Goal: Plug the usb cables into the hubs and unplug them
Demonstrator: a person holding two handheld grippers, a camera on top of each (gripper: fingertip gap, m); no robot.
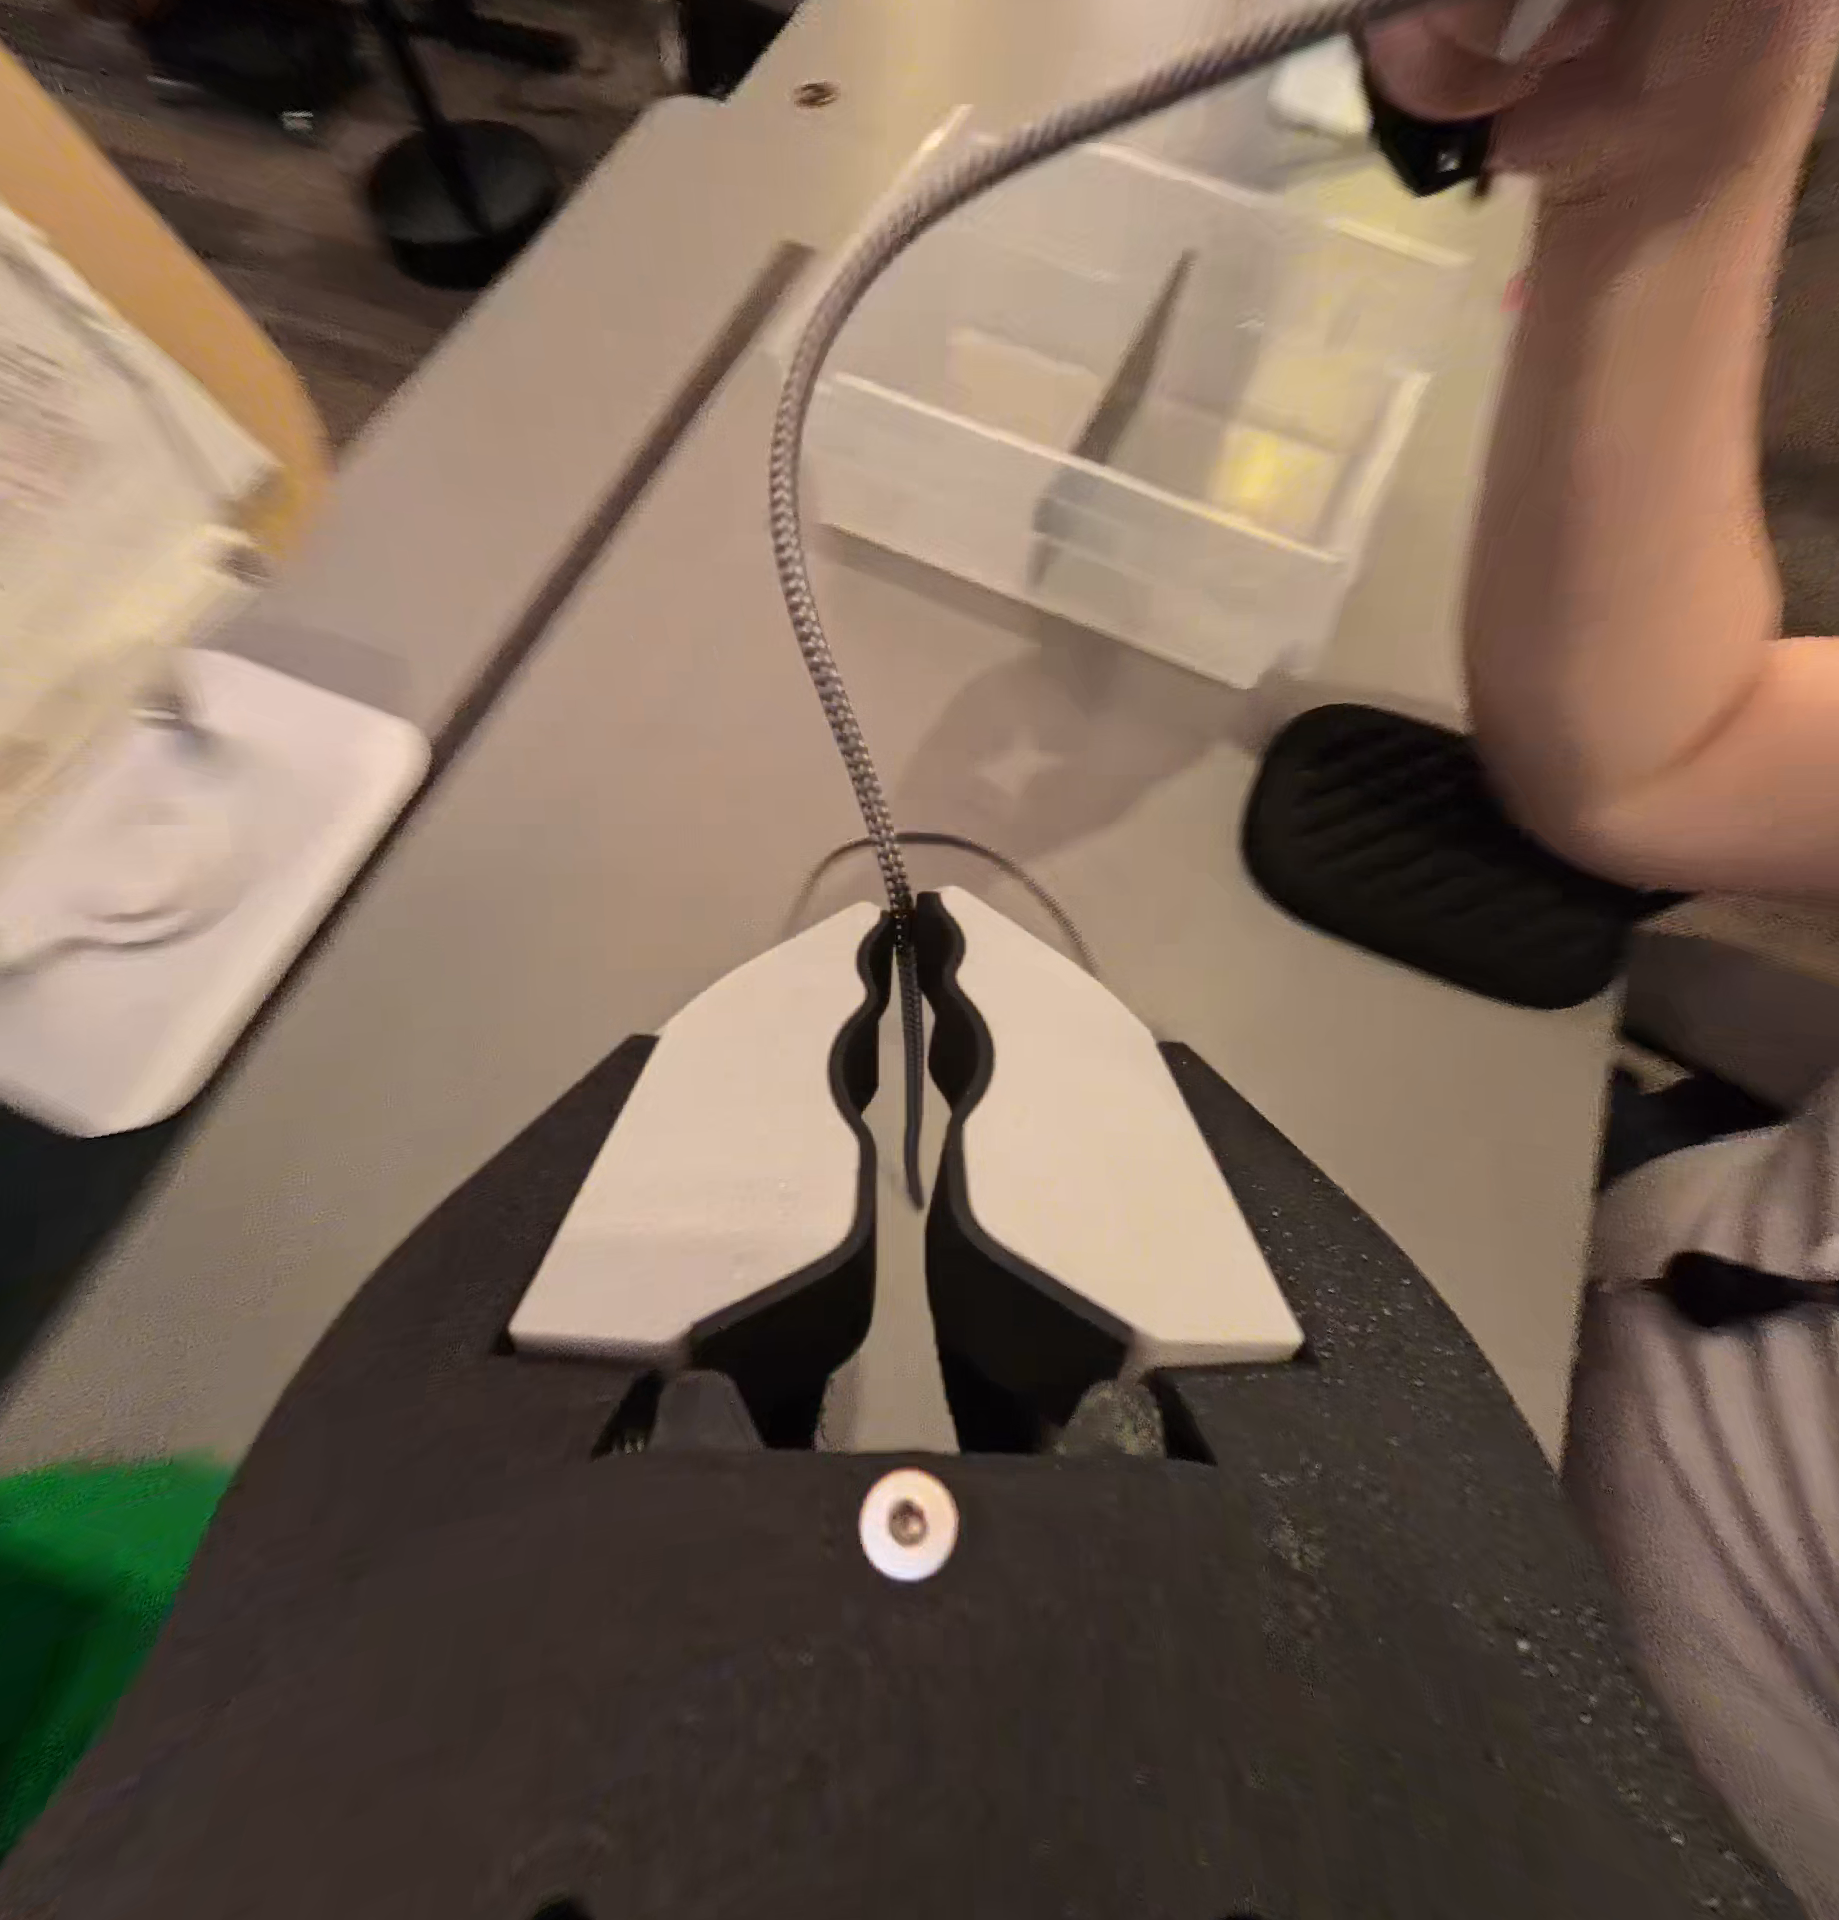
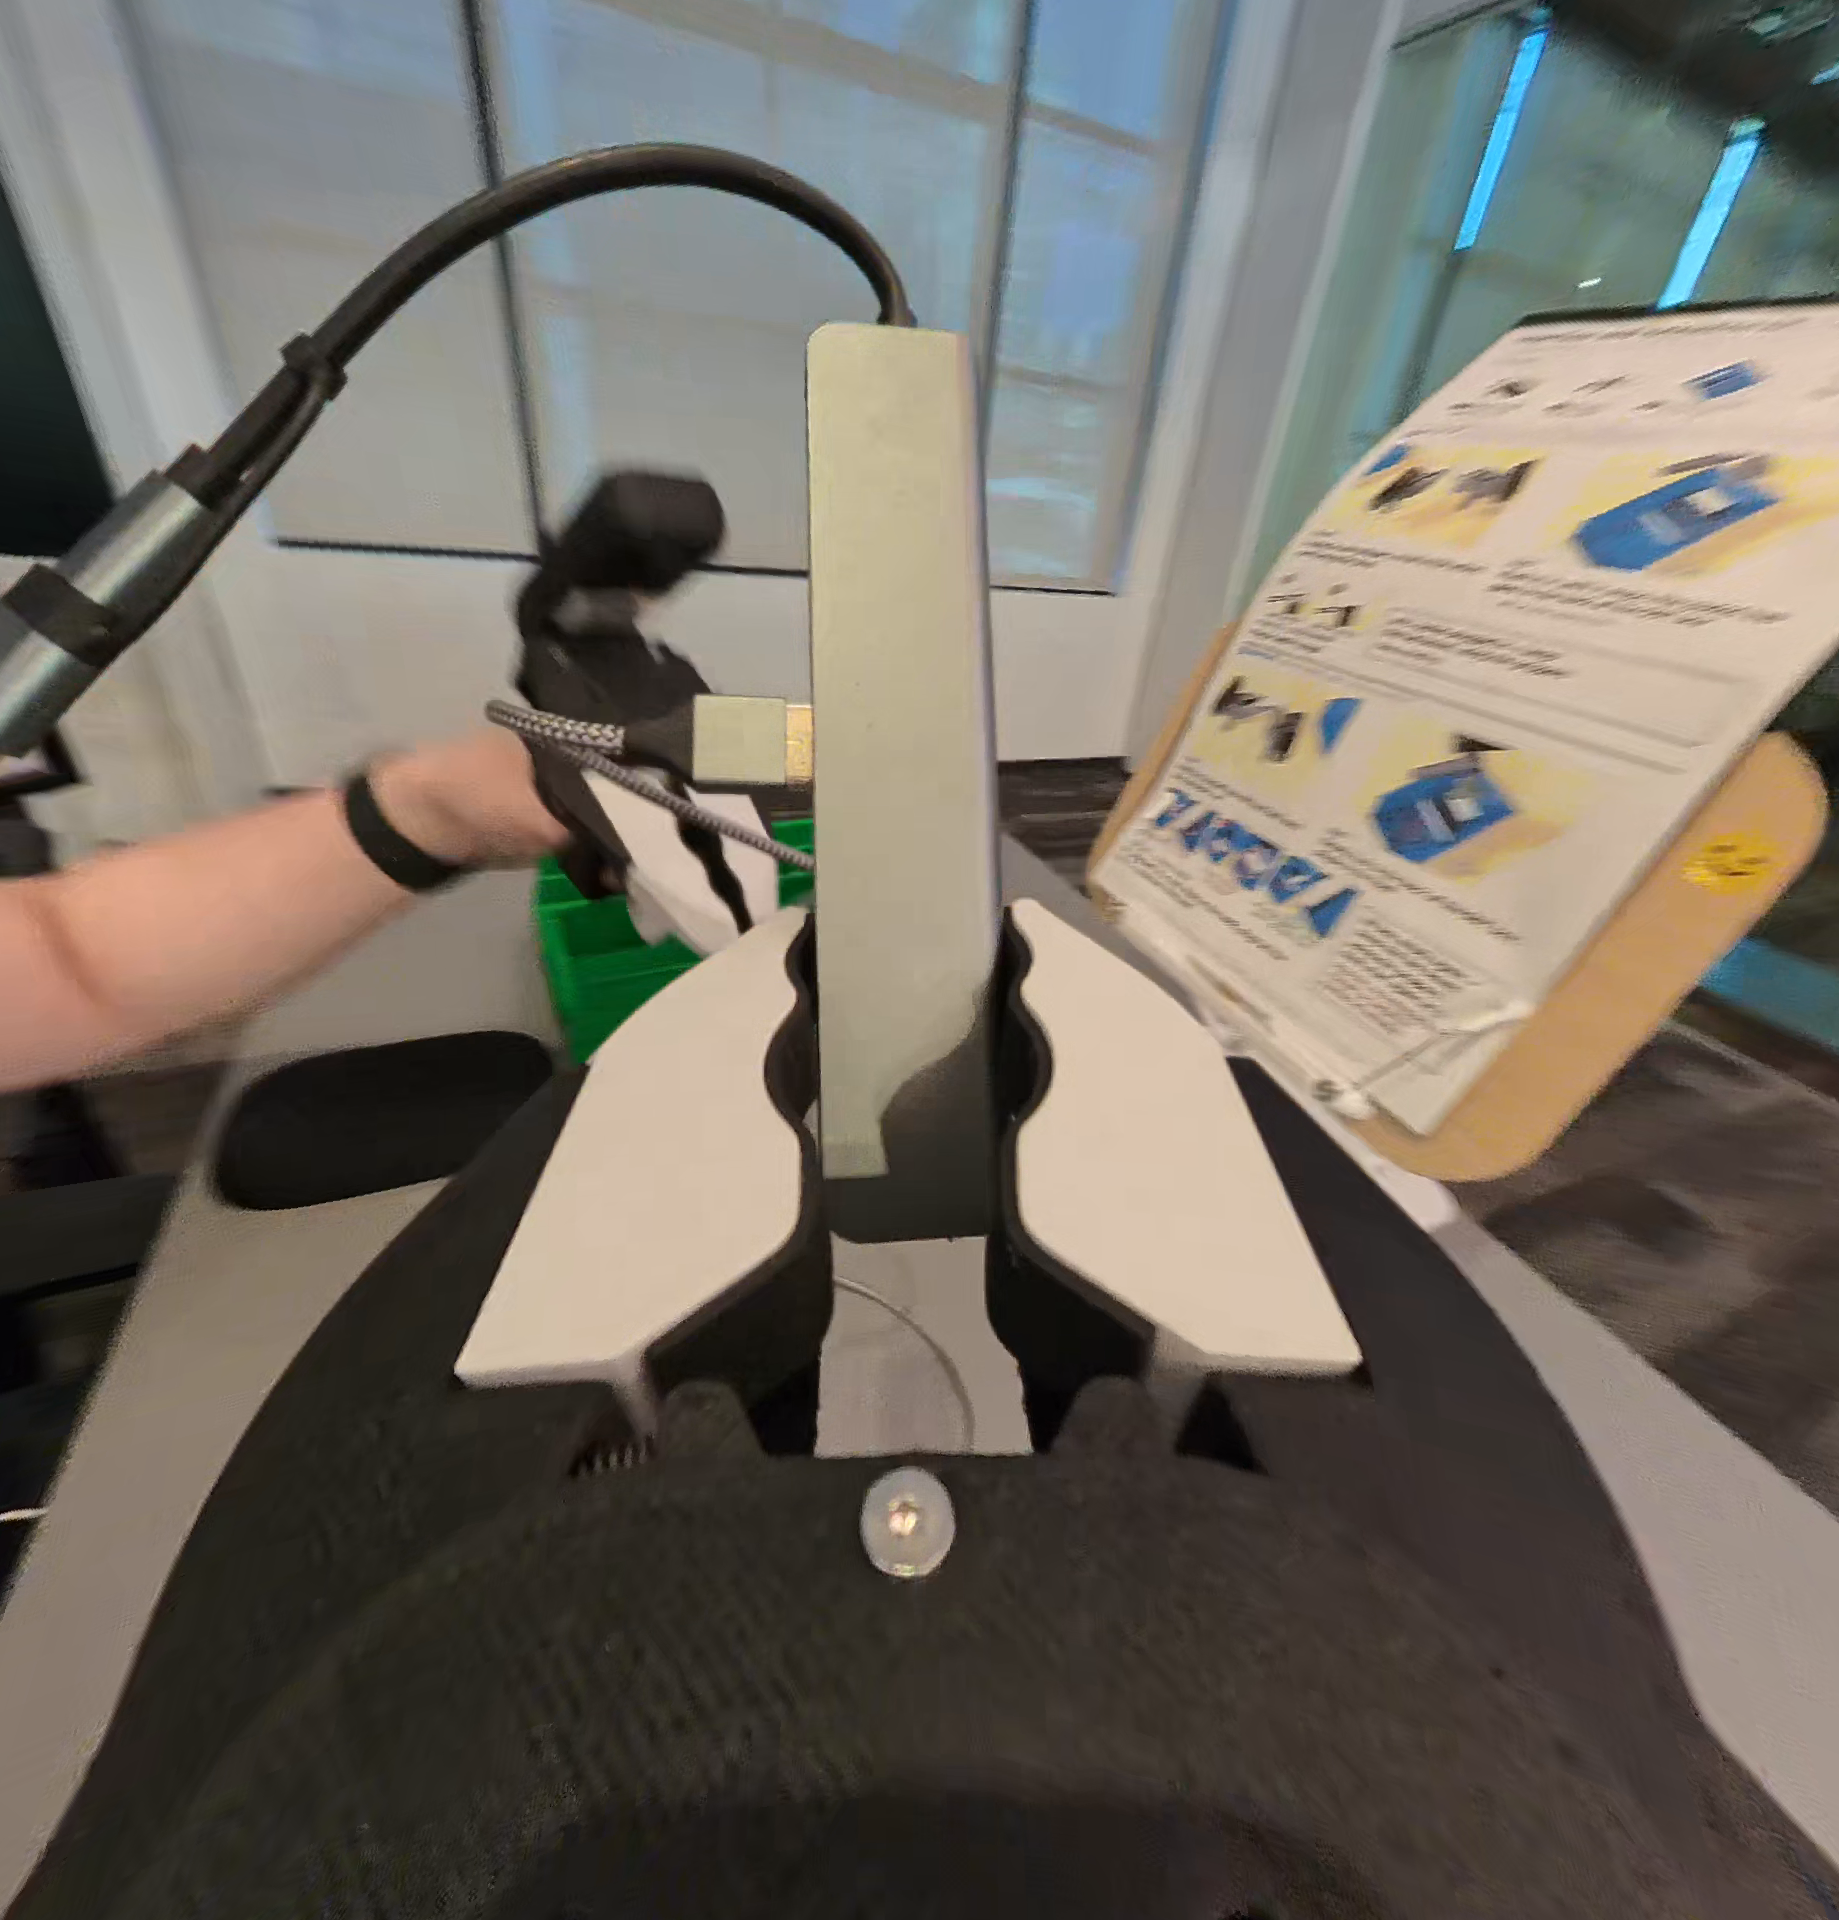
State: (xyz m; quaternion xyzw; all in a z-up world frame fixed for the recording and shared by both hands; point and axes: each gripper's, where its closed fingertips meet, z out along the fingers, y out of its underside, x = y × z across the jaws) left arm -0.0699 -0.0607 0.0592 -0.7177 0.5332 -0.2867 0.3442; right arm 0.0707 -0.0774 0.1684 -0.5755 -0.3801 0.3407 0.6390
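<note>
Grey-black braided cable (image 1: 806,499), silver hub (image 2: 899,727)

Braided cable (image 1: 821,436): far end leaves frame at the top edge, beyond the jaws; near end hidden between the left gripper (image 1: 907,906) fingers. Hub (image 2: 899,727): lower end buried between the right jaws. Instruction sheet (image 2: 1466,675) right of them: blurred, cut by the edge.

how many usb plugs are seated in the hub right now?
1. A silver plug on the braided cable sits in the left edge of the grey hub, which the right gripper clamps upright. The hub's right edge faces away; ports there could be hidden.
</note>
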